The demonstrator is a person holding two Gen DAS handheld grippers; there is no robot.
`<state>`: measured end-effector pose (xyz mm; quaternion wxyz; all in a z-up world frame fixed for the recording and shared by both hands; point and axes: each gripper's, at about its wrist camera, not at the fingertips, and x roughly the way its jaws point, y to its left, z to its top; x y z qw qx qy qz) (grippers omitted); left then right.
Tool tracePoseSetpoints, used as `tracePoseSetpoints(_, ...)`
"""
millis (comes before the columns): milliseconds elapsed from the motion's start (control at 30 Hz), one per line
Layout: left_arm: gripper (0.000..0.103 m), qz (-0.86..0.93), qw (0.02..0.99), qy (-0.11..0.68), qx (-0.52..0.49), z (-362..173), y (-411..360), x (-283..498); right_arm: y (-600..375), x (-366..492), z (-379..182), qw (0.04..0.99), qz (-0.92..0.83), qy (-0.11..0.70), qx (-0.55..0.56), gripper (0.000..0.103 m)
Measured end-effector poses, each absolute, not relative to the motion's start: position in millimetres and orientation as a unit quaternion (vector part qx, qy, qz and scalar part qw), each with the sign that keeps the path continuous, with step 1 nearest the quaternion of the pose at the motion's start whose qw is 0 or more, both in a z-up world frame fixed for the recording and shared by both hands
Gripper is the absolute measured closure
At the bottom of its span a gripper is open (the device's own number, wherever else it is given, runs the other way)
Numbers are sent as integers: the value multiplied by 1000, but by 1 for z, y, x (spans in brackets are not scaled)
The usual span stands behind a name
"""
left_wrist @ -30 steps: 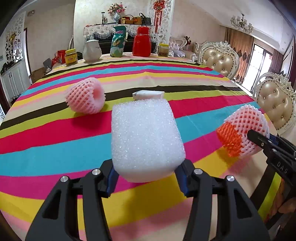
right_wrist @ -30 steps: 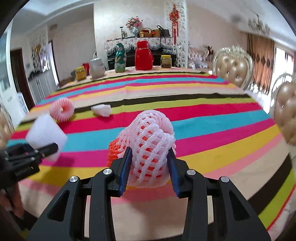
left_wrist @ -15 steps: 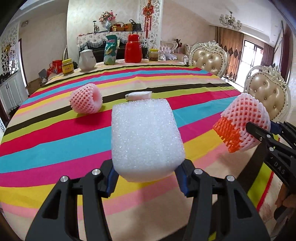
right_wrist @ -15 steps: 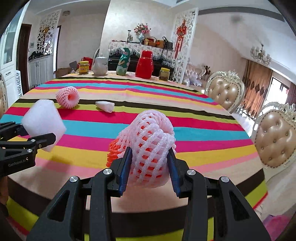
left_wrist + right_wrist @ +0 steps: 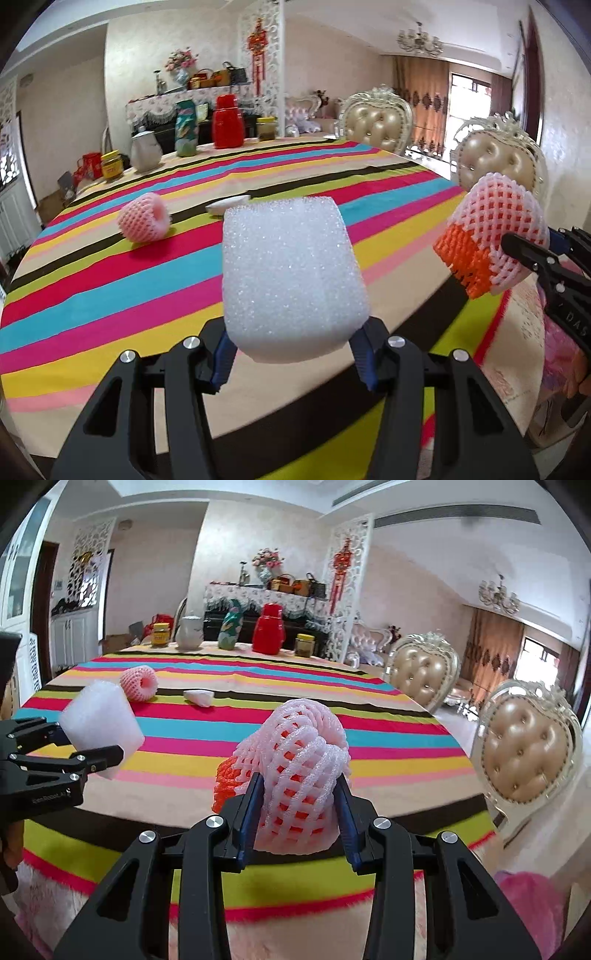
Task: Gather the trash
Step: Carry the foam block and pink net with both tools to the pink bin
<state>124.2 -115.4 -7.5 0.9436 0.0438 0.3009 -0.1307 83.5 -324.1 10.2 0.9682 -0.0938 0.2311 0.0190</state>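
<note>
White foam block (image 5: 293,280), clamped between the blue pads of the left tongs (image 5: 293,363) and carried in the air above the near edge of the striped worktop (image 5: 110,295). Pink-and-orange foam fruit net (image 5: 301,779), a pink mesh sleeve crumpled over an orange one, clamped likewise in the right tongs (image 5: 299,832) and also clear of the cloth; the left wrist view shows it beside the foam block (image 5: 491,236), the two loads near each other but apart. Remaining trash on the worktop: a pink net sleeve (image 5: 144,218) lying on its side toward the far left, and a small white scrap (image 5: 199,696) just beside it toward the centre. Jars, a white teapot (image 5: 189,633), a patterned bag and a red jug (image 5: 269,633) stand in a row along the far edge and do not appear to be trash. Step in hand, as judged: transport of two collected pieces away from the worktop. No bin or bag is visible in either view, so the next move calls for finding the receptacle, bringing each load over it, and parting the tongs to drop it before going back for the two pieces left.
</note>
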Motion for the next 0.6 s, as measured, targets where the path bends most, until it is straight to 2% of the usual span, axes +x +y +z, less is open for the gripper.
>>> tracePoseSetpoints(600, 51, -255, 918, 284, 103, -1, -225, 74, -426, -20, 5, 972, -70, 219, -53, 65)
